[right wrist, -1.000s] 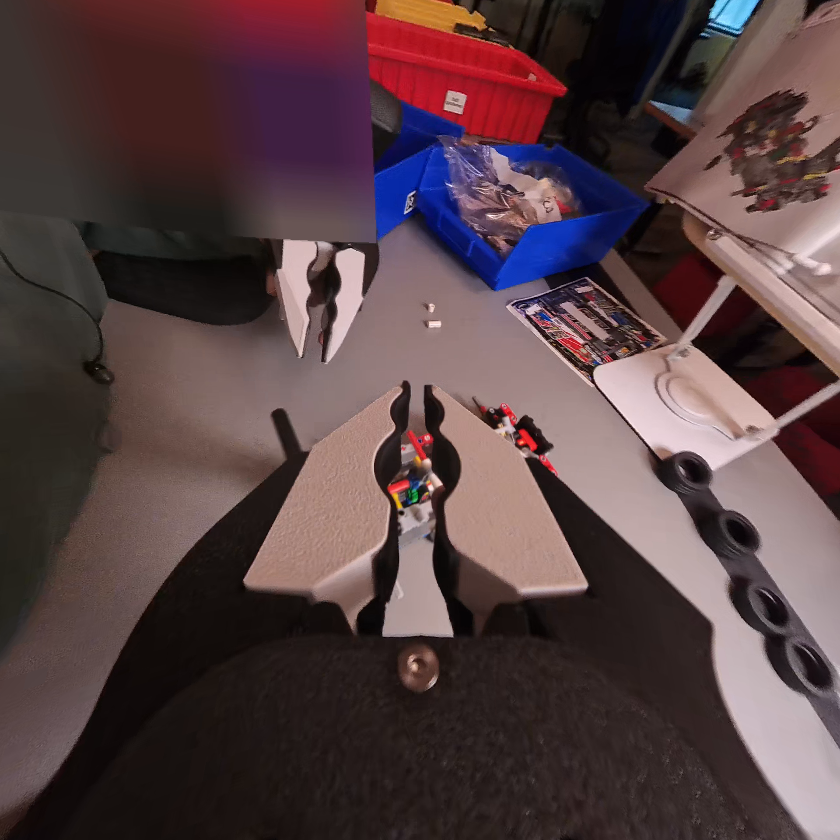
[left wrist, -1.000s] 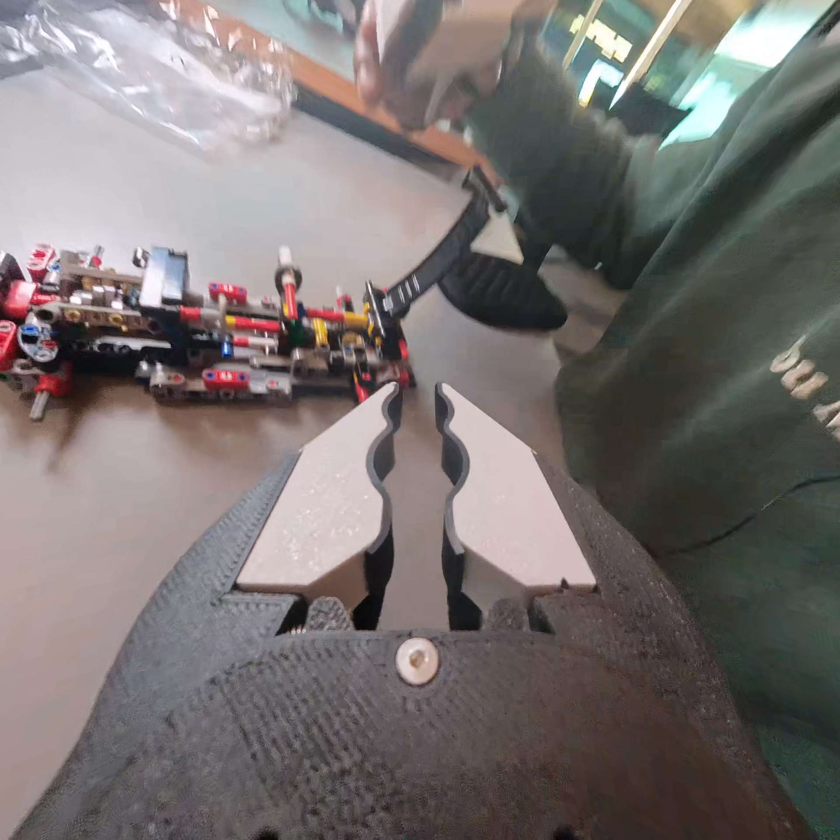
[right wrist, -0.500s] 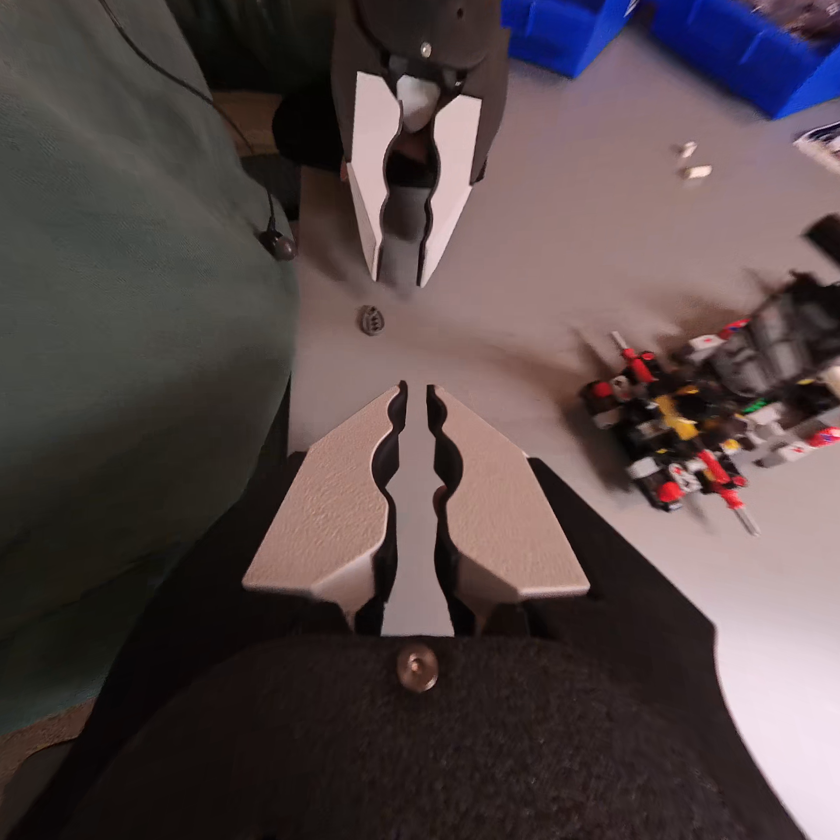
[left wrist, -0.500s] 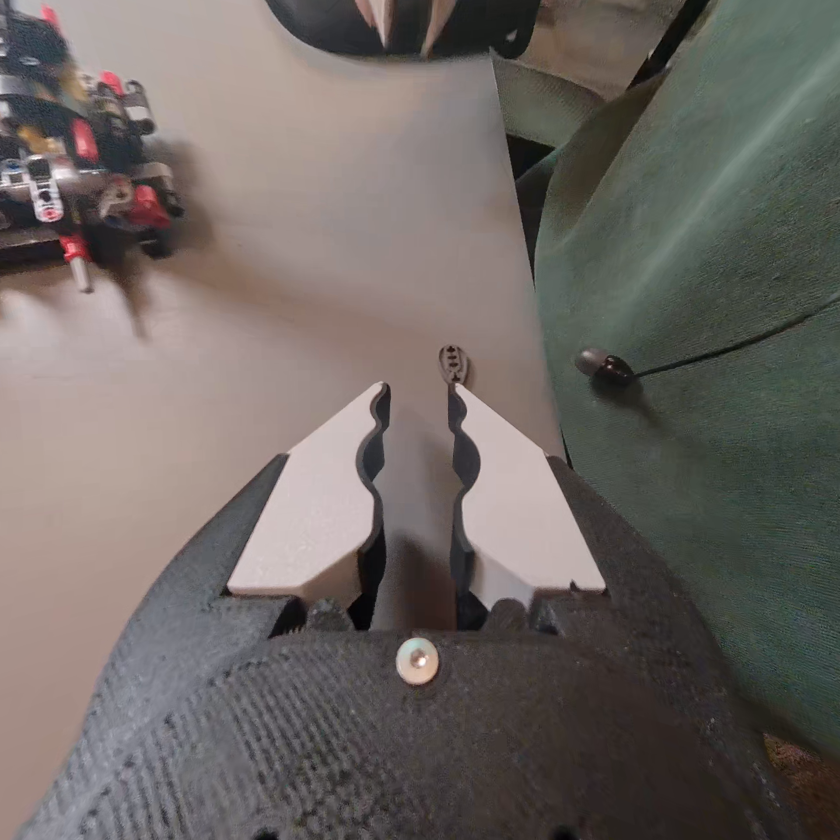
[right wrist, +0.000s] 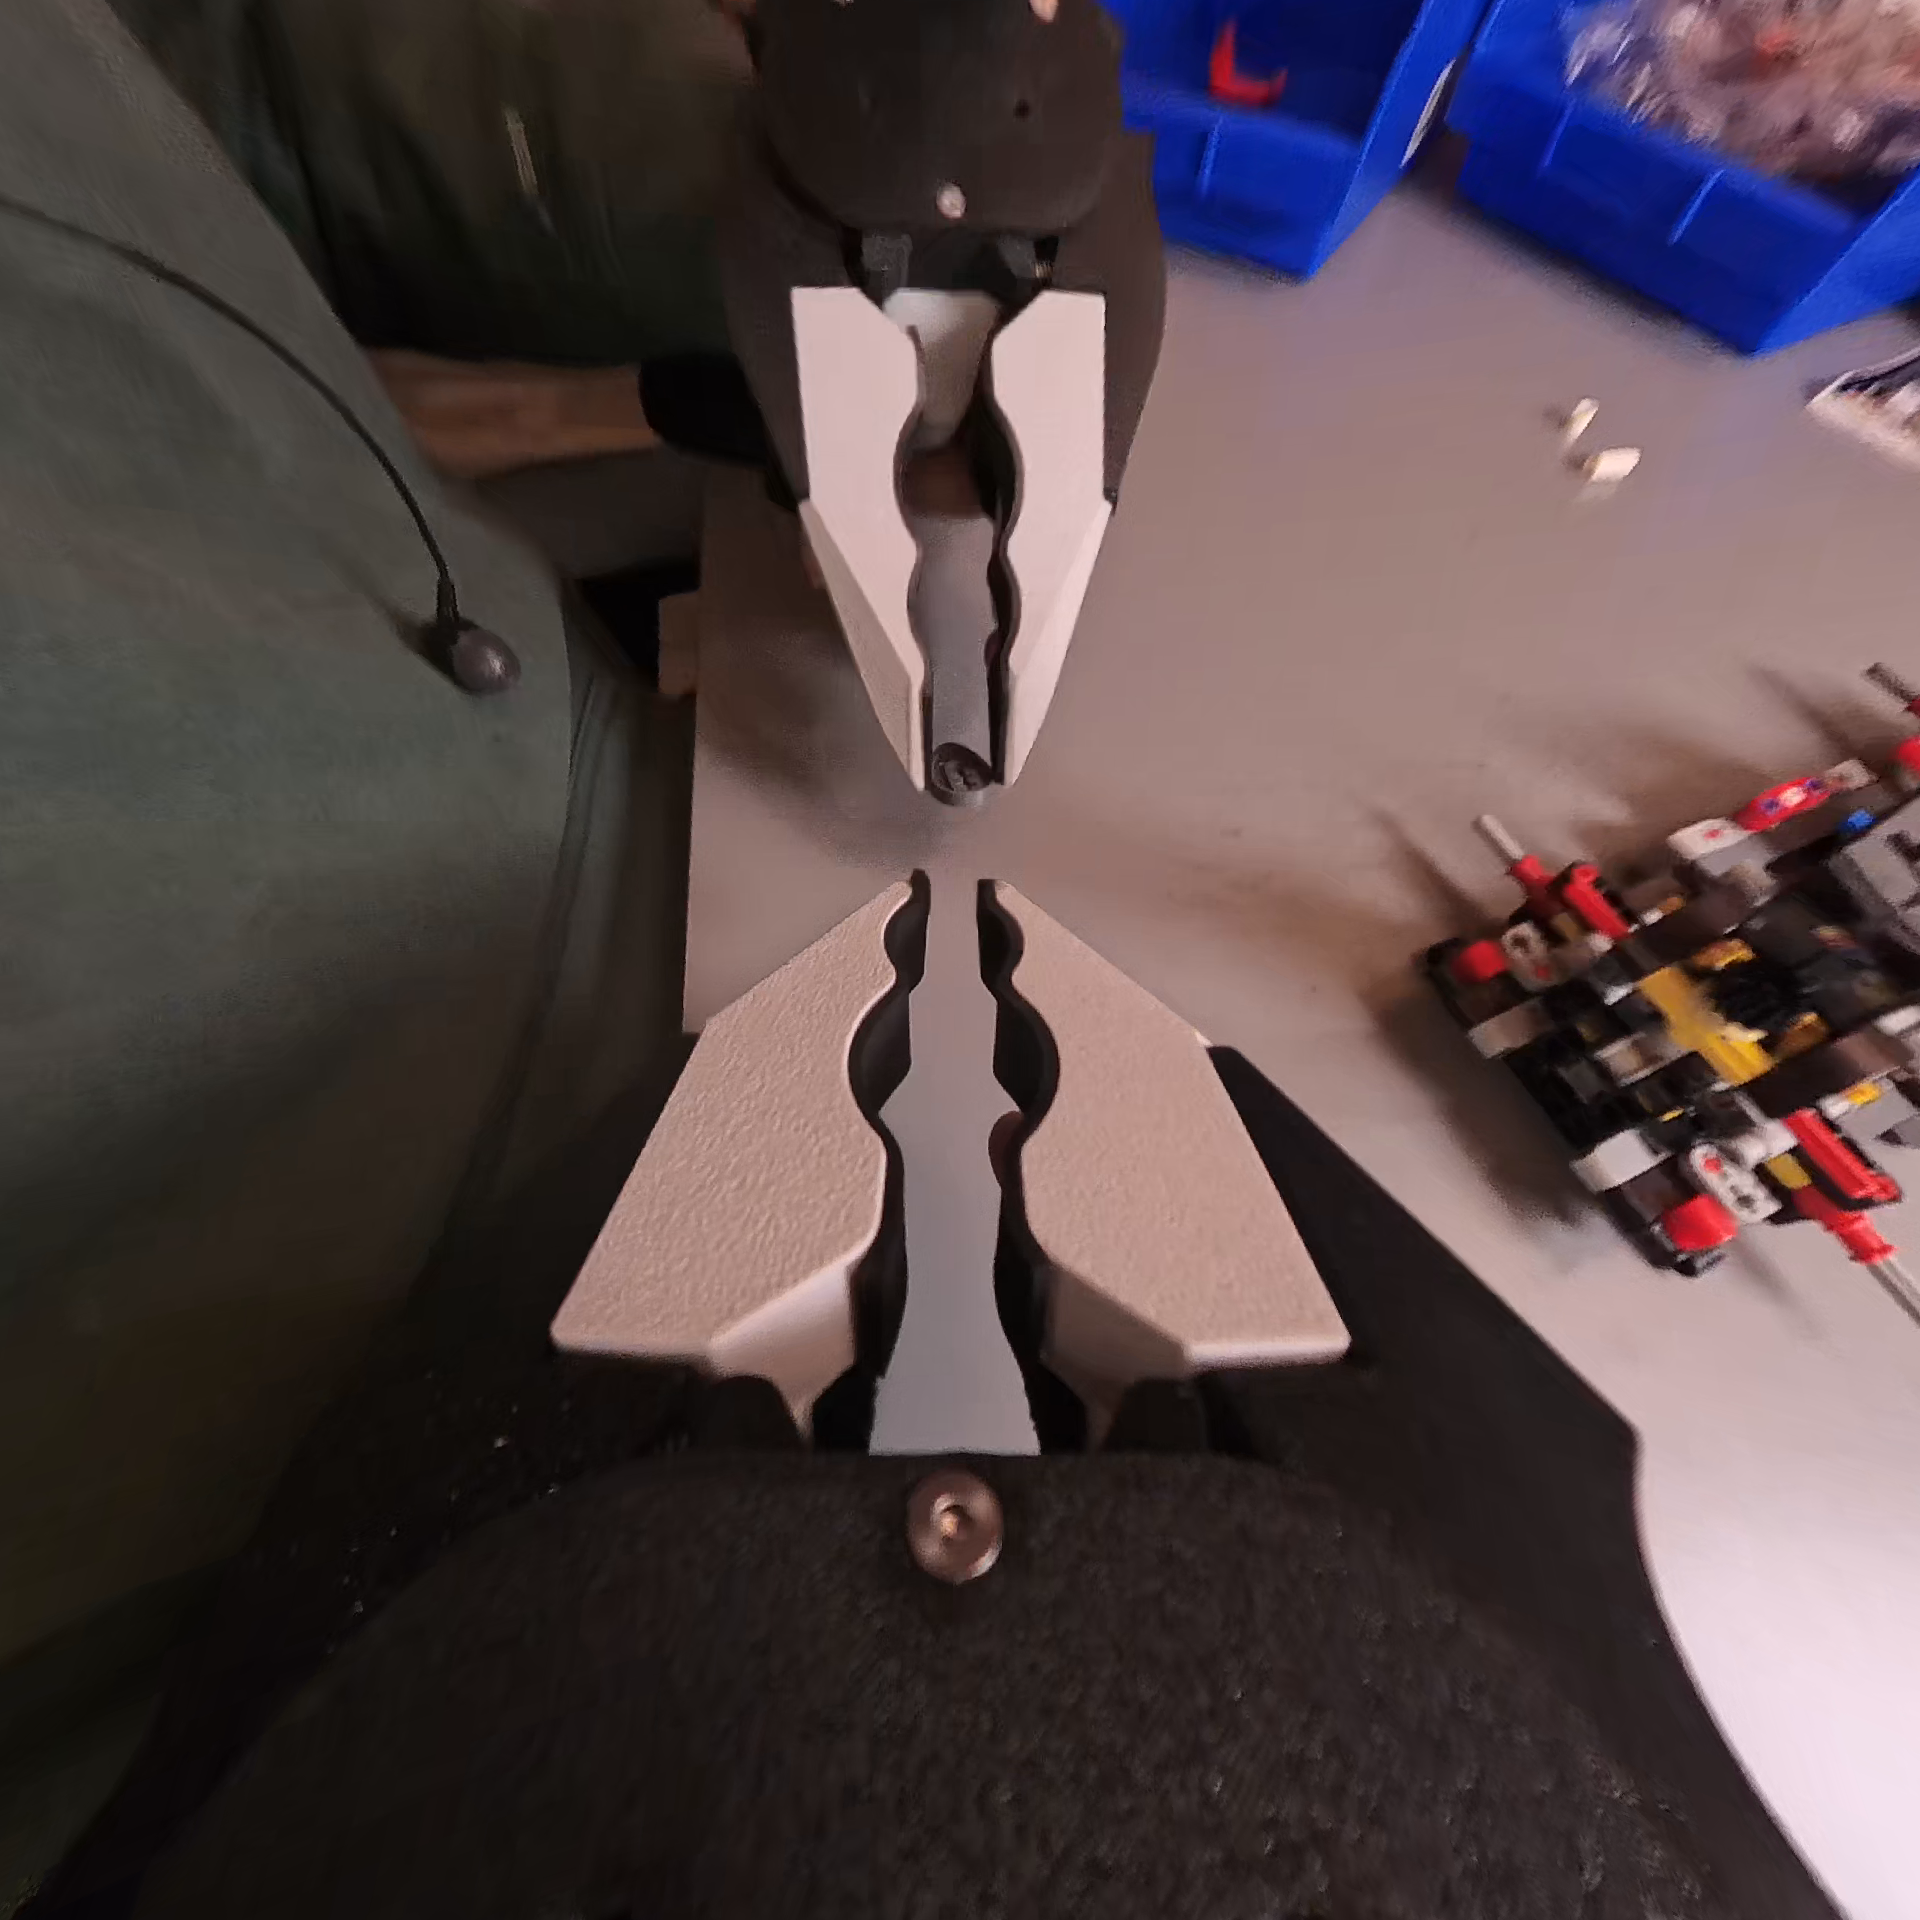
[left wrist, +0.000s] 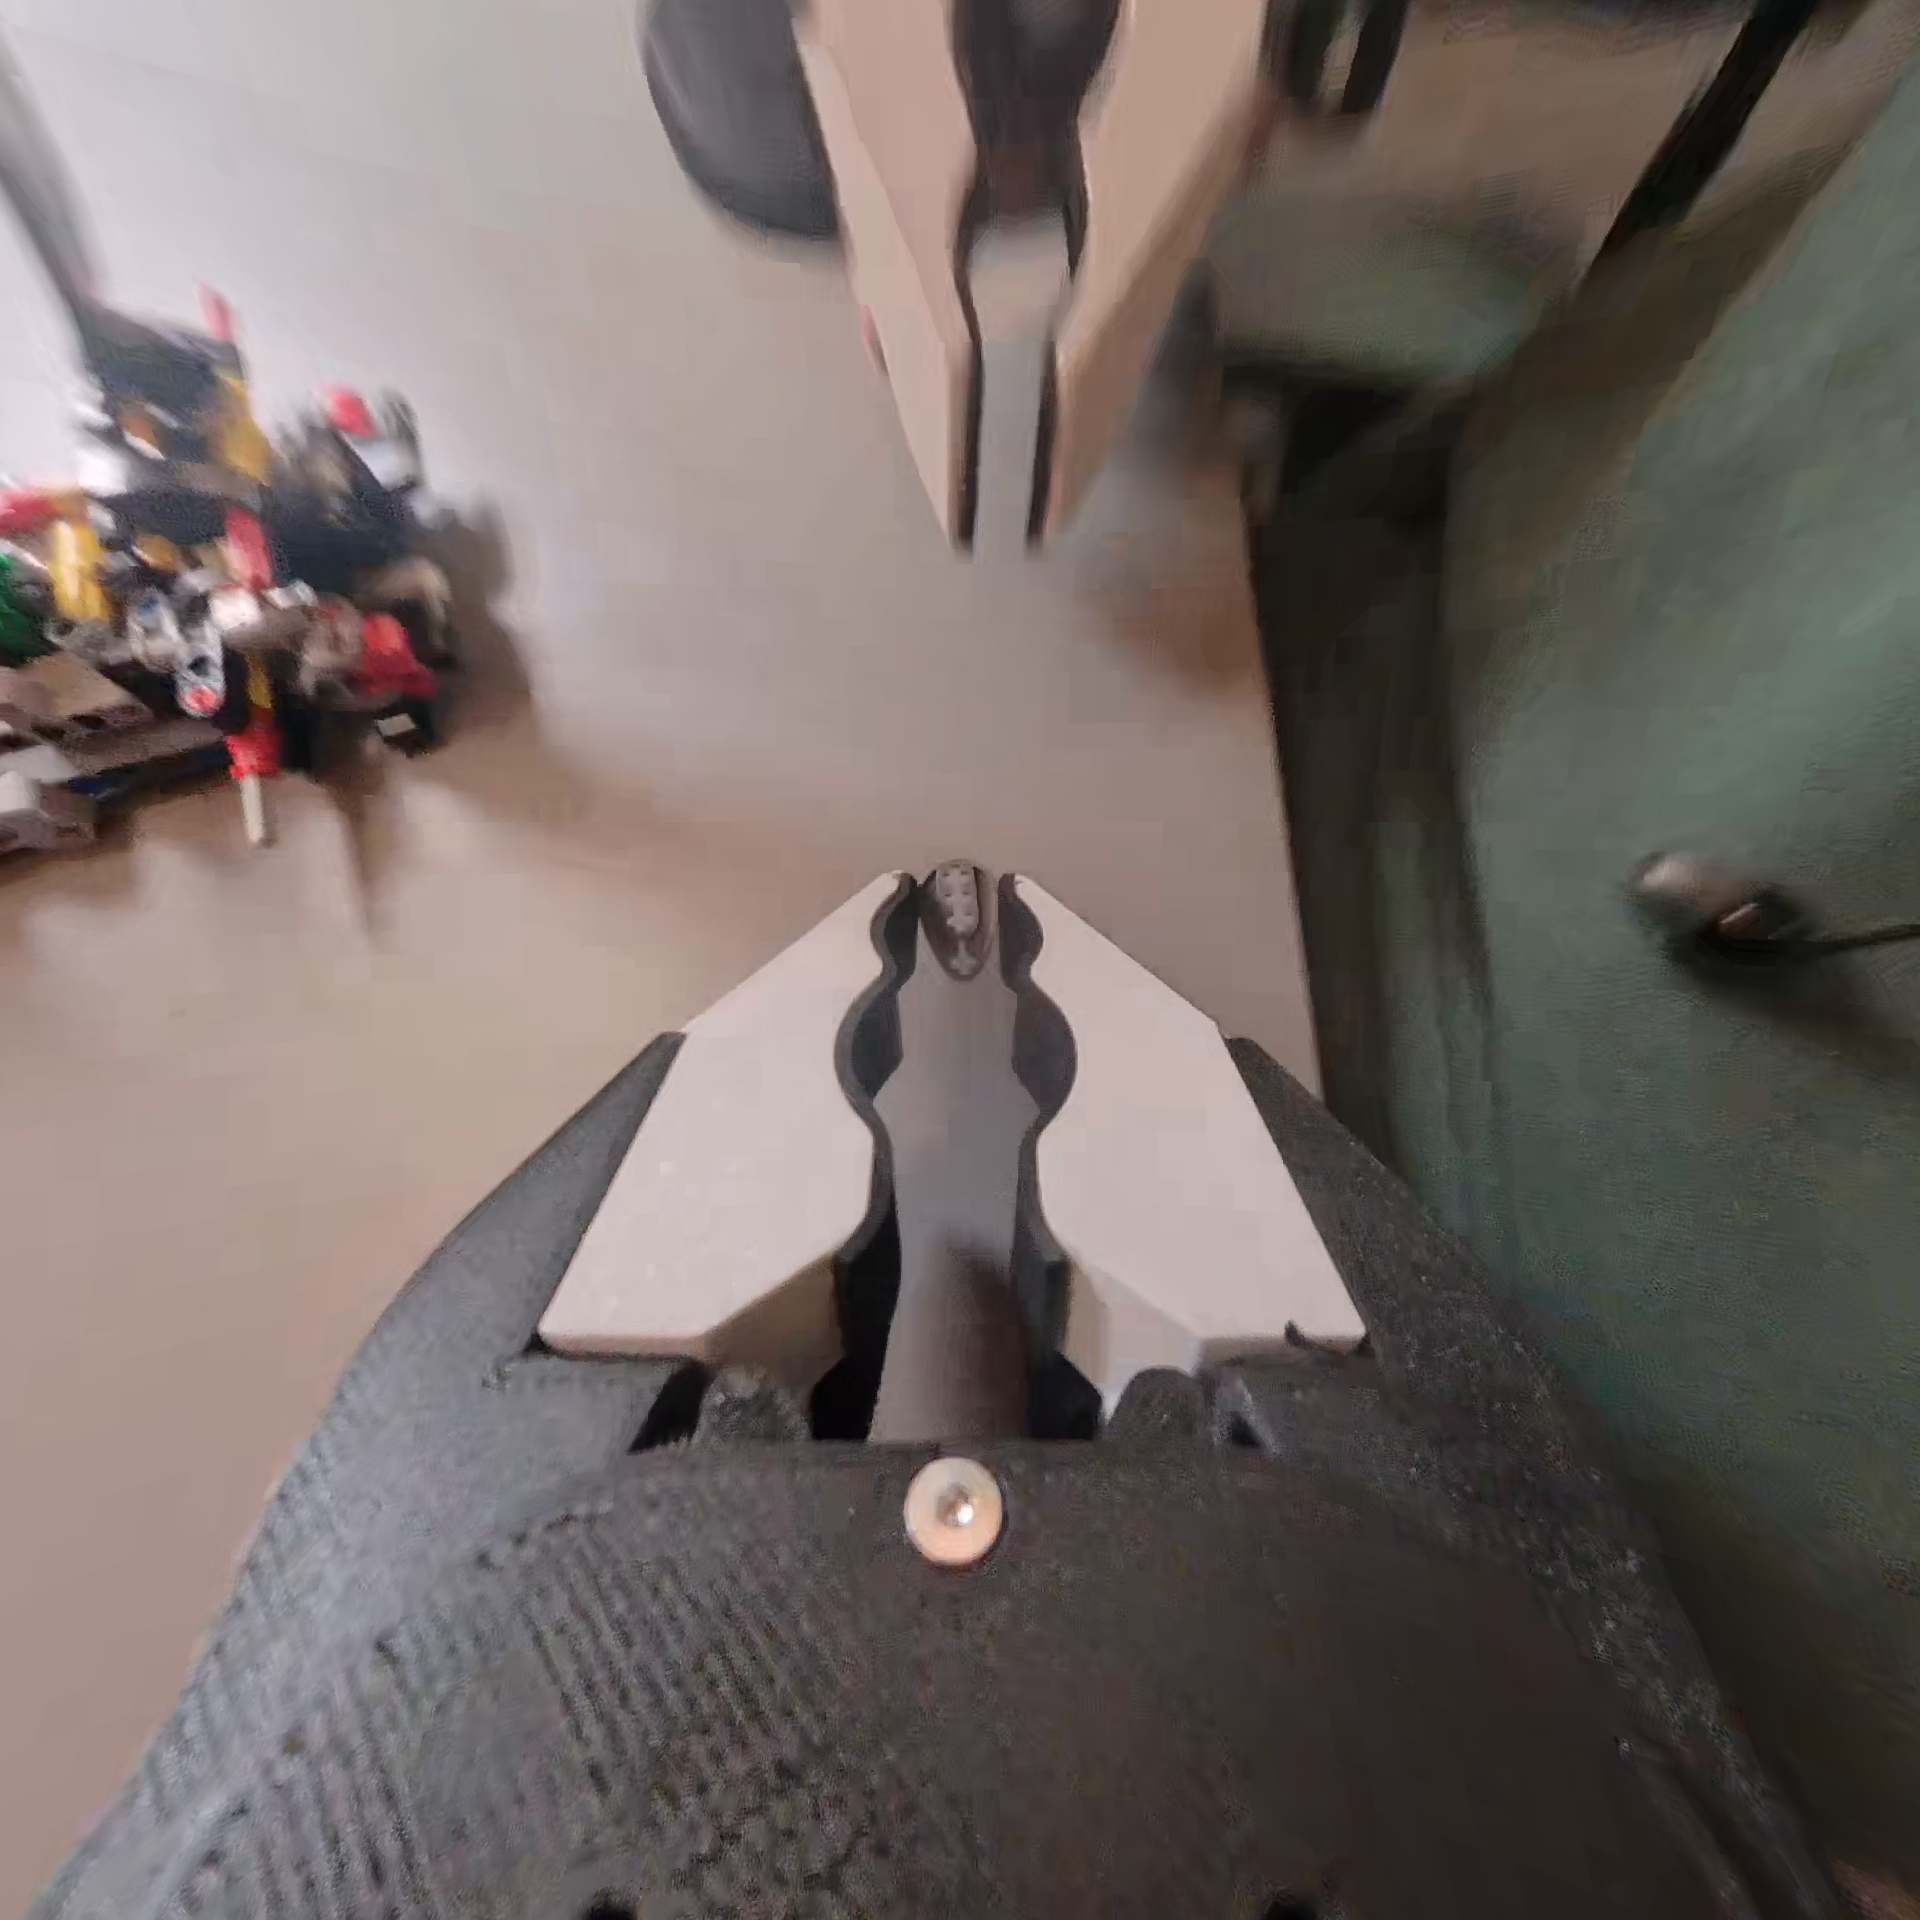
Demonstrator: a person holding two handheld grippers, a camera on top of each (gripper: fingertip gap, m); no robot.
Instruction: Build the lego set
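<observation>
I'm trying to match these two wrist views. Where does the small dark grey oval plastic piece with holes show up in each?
Left wrist view: the small dark grey oval plastic piece lies centre, between the left gripper's fingers.
Right wrist view: above centre, at the far gripper's fingers.
Shared landmark: the multicoloured brick-built model, left and right.

Small piece (left wrist: 958, 920) between left tongs (left wrist: 956, 883), facing right tongs (right wrist: 948, 896).

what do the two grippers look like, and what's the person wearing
Both grippers, left and right, match: rough black bodies, a silver screw at centre, and pale grey wedge-shaped fingers with wavy black inner edges forming the jaws. The person wears a dark green top with a thin black cable ending in a small bead.
</observation>
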